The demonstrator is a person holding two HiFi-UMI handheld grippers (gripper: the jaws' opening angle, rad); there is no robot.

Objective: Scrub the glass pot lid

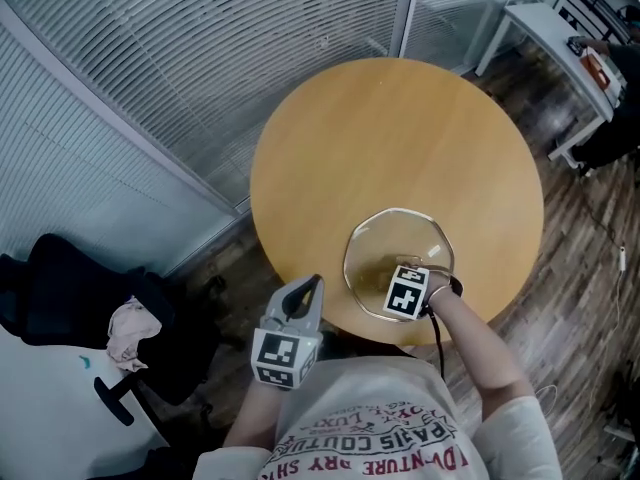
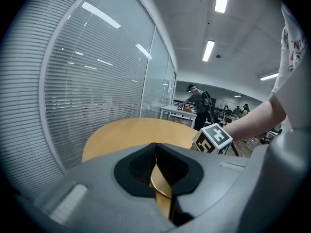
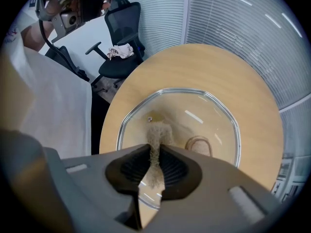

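Note:
A clear glass pot lid [image 1: 398, 252] lies near the front edge of the round wooden table [image 1: 400, 138]. My right gripper [image 1: 408, 293] hovers over the lid's near side, shut on a small beige scrub pad [image 3: 156, 134]. In the right gripper view the pad's tip reaches down onto the lid [image 3: 214, 115], beside its knob [image 3: 198, 144]. My right gripper [image 3: 155, 148] pinches the pad tightly. My left gripper [image 1: 297, 313] is held off the table's front-left edge, close to my body, clear of the lid. Its jaws meet with nothing between them in the left gripper view [image 2: 155, 145].
A black office chair [image 1: 90, 298] with a crumpled cloth [image 1: 128, 328] stands left of the table. A glass wall with blinds [image 1: 200, 58] runs behind. A white desk [image 1: 560, 38] is at the back right. A person [image 2: 197, 103] stands far off.

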